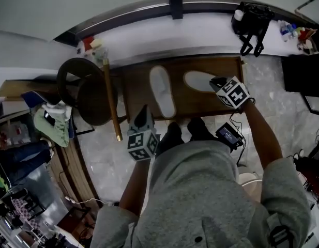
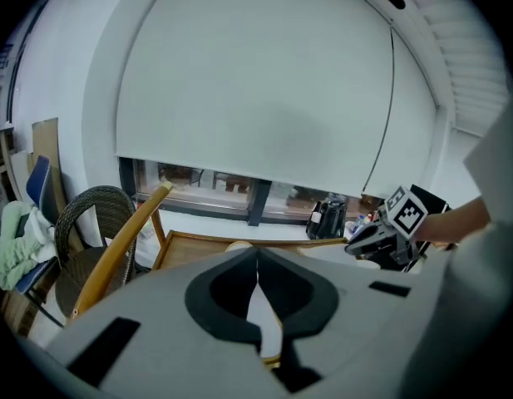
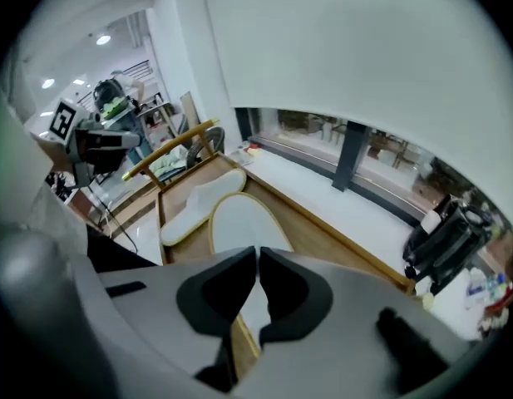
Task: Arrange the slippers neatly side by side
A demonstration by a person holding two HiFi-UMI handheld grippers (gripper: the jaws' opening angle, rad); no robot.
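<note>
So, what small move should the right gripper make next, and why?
Probably swing the crosswise slipper round until parallel with the lengthwise slipper: the right gripper seems shut on its end, and the two lie at an angle.

Cluttered workroom (marble floor (image 1: pixel 265 81)): wicker chair (image 1: pixel 89 94), window ledge (image 1: pixel 200 27), backpack (image 1: pixel 252 22).

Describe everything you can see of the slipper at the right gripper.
This slipper is white, thin and flat, cloth-like, with a tan rim seen in the right gripper view. It stretches crosswise over the wooden board, rounded end toward the other slipper, apart from it in the head view. The right gripper is shut on its near end. Whether it rests on the board or is lifted cannot be told.
</note>
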